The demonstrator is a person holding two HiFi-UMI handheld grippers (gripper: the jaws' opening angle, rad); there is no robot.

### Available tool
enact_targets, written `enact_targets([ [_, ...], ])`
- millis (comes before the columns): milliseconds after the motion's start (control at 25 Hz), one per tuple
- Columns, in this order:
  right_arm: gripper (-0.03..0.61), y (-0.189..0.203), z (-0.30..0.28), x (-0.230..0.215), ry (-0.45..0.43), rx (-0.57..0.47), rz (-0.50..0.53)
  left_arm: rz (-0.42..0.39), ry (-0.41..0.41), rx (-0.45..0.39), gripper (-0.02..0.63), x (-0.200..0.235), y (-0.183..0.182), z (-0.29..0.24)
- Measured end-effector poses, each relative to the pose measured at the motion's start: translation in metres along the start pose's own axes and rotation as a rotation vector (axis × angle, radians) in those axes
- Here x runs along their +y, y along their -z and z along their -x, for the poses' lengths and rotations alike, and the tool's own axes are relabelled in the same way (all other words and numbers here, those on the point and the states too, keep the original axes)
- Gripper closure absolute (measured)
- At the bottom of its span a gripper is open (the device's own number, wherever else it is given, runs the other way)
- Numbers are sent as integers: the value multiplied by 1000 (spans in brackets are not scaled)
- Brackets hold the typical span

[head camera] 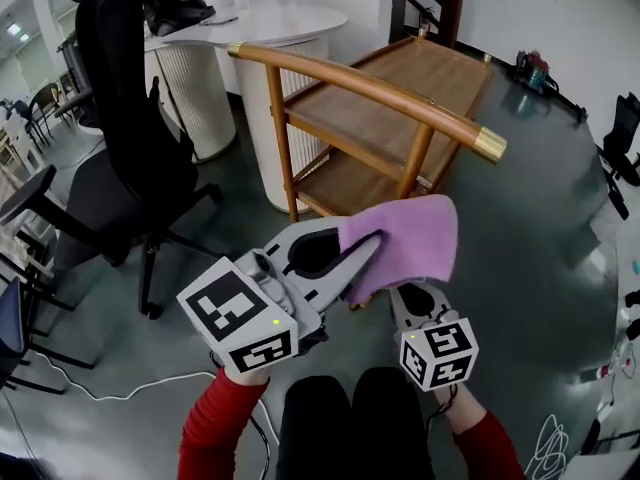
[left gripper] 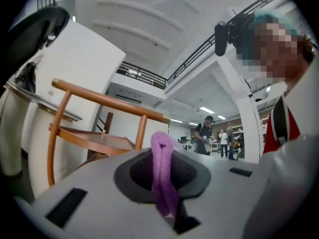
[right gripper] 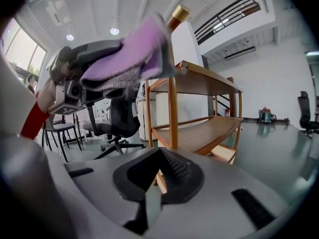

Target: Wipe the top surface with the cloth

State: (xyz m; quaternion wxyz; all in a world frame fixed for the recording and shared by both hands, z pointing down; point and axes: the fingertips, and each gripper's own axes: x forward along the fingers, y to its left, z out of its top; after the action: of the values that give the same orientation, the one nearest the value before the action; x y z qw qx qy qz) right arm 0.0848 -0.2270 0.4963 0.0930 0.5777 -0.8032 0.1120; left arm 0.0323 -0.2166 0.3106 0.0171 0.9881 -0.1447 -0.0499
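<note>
A purple cloth [head camera: 405, 238] hangs from my left gripper [head camera: 360, 258], which is shut on it; in the left gripper view a fold of the cloth [left gripper: 162, 168] is pinched between the dark pads [left gripper: 192, 173]. The gripper and cloth are held in the air, just in front of the wooden cart's brass-tipped handle rail [head camera: 370, 88]. The cart's top surface [head camera: 420, 78] lies beyond the rail. My right gripper [head camera: 418, 293] sits lower, partly under the cloth, jaws together and holding nothing [right gripper: 158, 156]. From there the cloth [right gripper: 127, 54] shows overhead, with the top shelf [right gripper: 204, 81] behind it.
A black office chair [head camera: 130, 148] stands to the left. A white round table [head camera: 270, 28] with a dark bag [head camera: 175, 3] is behind the cart. A white cable [head camera: 120, 393] trails on the grey floor. Several people [left gripper: 205, 133] stand far off.
</note>
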Motion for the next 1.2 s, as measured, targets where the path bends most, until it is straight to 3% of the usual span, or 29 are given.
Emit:
enact_targets([
  [120,575,-2,2,2,6,-4,3,-21,31,21,569,-1,13,-26],
  [240,575,-2,5,3,12,-3,15,-29,-19,16,569,24,14,-38],
  [400,575,0,2,4,10,-2,21,-64,-177,32,569,90,6,-29],
  [560,575,-2,-2,8,4,-4,24,-96,-388,35,569,159,-8,2],
  [680,575,-1,-4,11,-2,-2,18,-74,-514,13,569,199,-16,31],
  [1040,575,4,-4,21,-16,13,25,-32,-791,-1,569,267,-13,100],
  [1120,575,9,-1,18,-4,21,17,-23,-768,-27,569,253,-6,110],
  [1200,575,19,3,10,14,36,3,7,-650,-77,569,211,7,111],
])
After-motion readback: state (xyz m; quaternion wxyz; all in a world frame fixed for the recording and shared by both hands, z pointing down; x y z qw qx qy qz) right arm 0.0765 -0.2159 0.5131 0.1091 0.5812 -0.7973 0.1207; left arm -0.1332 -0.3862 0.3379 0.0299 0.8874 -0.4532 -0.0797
